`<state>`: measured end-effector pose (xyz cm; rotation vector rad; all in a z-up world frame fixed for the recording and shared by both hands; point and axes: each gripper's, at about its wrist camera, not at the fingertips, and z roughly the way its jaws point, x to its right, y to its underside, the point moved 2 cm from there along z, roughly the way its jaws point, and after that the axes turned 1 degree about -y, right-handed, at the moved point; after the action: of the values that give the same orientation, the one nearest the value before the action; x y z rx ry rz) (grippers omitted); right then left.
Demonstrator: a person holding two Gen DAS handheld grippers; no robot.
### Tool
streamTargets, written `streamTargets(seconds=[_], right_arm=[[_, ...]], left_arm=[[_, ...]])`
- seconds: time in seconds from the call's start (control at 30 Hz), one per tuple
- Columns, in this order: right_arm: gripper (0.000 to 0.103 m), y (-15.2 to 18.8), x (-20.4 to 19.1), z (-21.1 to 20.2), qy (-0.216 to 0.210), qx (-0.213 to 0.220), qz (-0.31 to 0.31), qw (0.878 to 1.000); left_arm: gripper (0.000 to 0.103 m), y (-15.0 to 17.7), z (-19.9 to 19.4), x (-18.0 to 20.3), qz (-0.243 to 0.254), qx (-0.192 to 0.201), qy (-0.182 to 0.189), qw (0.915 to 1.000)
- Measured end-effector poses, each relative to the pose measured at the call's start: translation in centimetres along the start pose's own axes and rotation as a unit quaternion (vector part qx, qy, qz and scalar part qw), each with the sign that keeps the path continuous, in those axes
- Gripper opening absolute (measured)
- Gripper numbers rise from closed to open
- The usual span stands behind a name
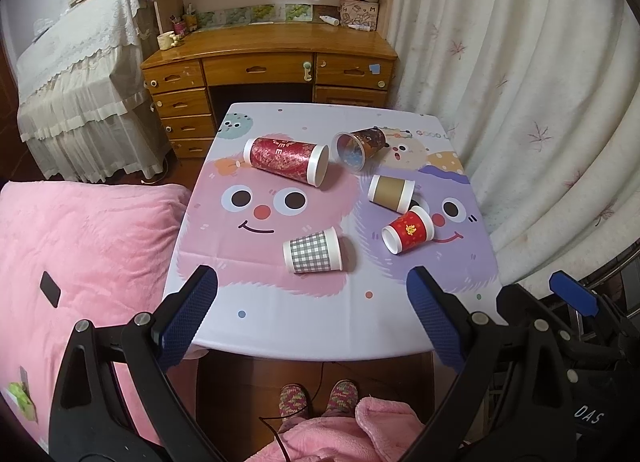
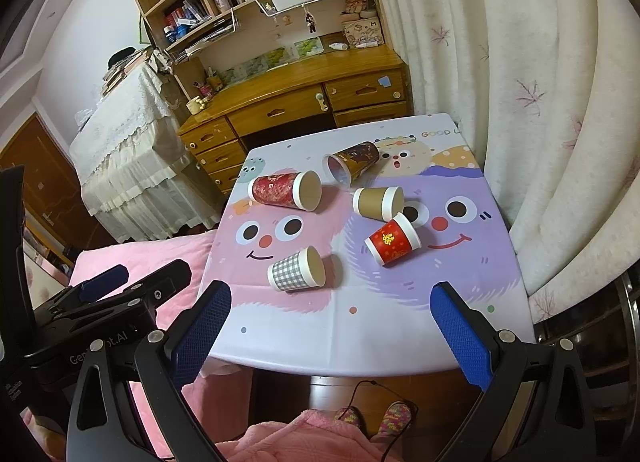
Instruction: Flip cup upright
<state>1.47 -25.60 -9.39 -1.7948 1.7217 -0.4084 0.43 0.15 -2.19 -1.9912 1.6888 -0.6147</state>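
Note:
Several paper cups lie on their sides on the cartoon-print table (image 1: 304, 326) (image 2: 360, 338). A grey checked cup (image 1: 312, 251) (image 2: 297, 269) is nearest. A small red cup with gold print (image 1: 408, 231) (image 2: 393, 243) lies to its right. A brown cup (image 1: 391, 192) (image 2: 378, 203), a large red patterned cup (image 1: 286, 160) (image 2: 285, 190) and a dark printed cup (image 1: 360, 147) (image 2: 352, 163) lie farther back. My left gripper (image 1: 312, 282) is open and empty above the near table edge. My right gripper (image 2: 331, 296) is open and empty, also near that edge.
A pink blanket (image 1: 80, 254) covers the bed left of the table. A white curtain (image 1: 540, 102) hangs along the right side. A wooden desk with drawers (image 1: 268, 70) stands behind the table. The person's slippered feet (image 1: 318, 400) are under the near edge.

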Motion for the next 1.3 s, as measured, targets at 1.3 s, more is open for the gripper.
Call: streamTargets(seconds=[1.3], right_arm=[[0.101,-3.0,3.6,11.4,-0.039,-0.104,0.087,0.990]], left_arm=[[0.094,-4.1,8.8,-4.7,0.054,-0.069,-0.013,0.9961]])
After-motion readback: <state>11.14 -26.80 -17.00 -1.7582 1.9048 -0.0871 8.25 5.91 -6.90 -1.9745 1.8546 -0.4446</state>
